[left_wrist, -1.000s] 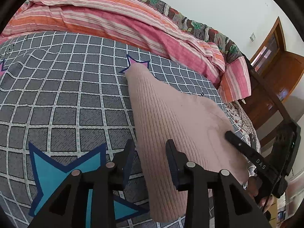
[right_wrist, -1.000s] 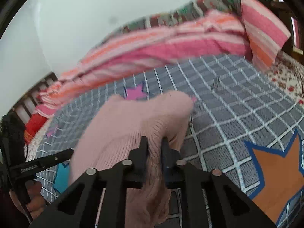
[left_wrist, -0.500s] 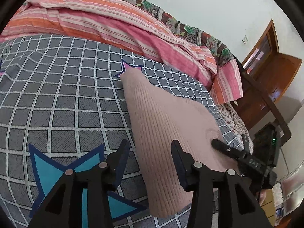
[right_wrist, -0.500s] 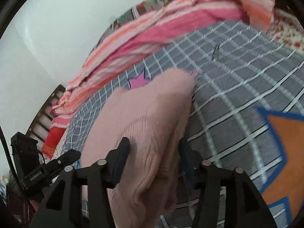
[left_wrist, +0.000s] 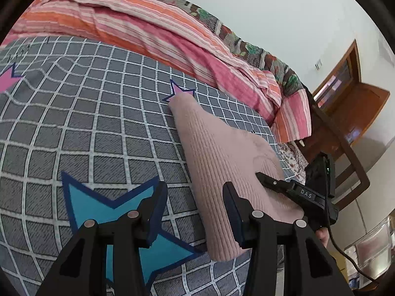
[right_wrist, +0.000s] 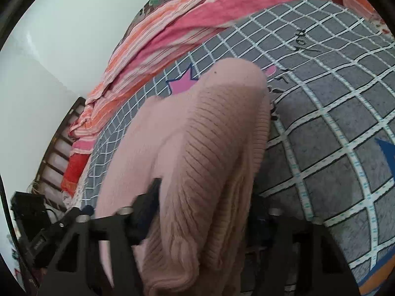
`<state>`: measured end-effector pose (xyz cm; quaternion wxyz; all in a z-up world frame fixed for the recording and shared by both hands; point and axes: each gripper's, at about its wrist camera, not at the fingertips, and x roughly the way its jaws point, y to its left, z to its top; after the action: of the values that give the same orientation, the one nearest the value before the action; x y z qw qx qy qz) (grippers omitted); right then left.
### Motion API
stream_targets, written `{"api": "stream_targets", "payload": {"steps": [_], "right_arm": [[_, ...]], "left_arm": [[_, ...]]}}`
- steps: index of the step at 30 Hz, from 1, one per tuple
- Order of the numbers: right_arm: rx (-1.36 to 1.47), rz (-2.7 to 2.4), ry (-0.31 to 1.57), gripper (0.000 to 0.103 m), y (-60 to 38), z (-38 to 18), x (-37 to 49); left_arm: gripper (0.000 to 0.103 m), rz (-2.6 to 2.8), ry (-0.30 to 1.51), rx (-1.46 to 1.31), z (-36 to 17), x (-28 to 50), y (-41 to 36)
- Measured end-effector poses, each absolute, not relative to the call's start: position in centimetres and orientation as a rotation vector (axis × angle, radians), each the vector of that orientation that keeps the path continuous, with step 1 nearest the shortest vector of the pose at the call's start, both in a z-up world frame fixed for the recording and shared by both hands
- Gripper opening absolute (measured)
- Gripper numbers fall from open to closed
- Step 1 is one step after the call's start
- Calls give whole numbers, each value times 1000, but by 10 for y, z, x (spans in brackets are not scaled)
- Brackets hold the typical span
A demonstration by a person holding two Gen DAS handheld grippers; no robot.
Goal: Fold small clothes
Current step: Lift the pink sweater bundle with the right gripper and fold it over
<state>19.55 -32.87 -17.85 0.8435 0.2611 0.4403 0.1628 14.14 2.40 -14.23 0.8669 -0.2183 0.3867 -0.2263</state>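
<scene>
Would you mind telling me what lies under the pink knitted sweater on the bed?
The pink knitted sweater rests on the grey checked bedspread. Its far tip overlaps a pink star print, partly showing. Anything else beneath it is covered and cannot be seen.

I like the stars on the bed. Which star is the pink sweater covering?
The small pink star at the pink sweater's far tip, partly hidden. The big blue star lies uncovered beside it.
</scene>
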Motion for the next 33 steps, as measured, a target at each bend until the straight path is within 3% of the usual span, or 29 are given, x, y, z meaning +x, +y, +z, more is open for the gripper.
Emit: {"api": "stream_targets", "payload": {"steps": [2,5,13,23,27,33], "right_arm": [[543,357,927,40,-327,-171,193],[500,351,911,37,-318,-146,187],[317,317,799,35,-247,-52,179],[374,373,775,34,-195,-13,221],[565,457,712,35,-210,-37,236],[557,209,945,40,-255,-154,270]], "left_arm": [[44,-471,809,-471,-143,139,27],[44,-468,798,-480,-139,137,35],[44,-414,754,-487,-116,130,64],[44,-357,725,-505,-106,116,100],[44,-334,739,-482,-114,115,100],[44,-323,809,-404,-137,117,85]]}}
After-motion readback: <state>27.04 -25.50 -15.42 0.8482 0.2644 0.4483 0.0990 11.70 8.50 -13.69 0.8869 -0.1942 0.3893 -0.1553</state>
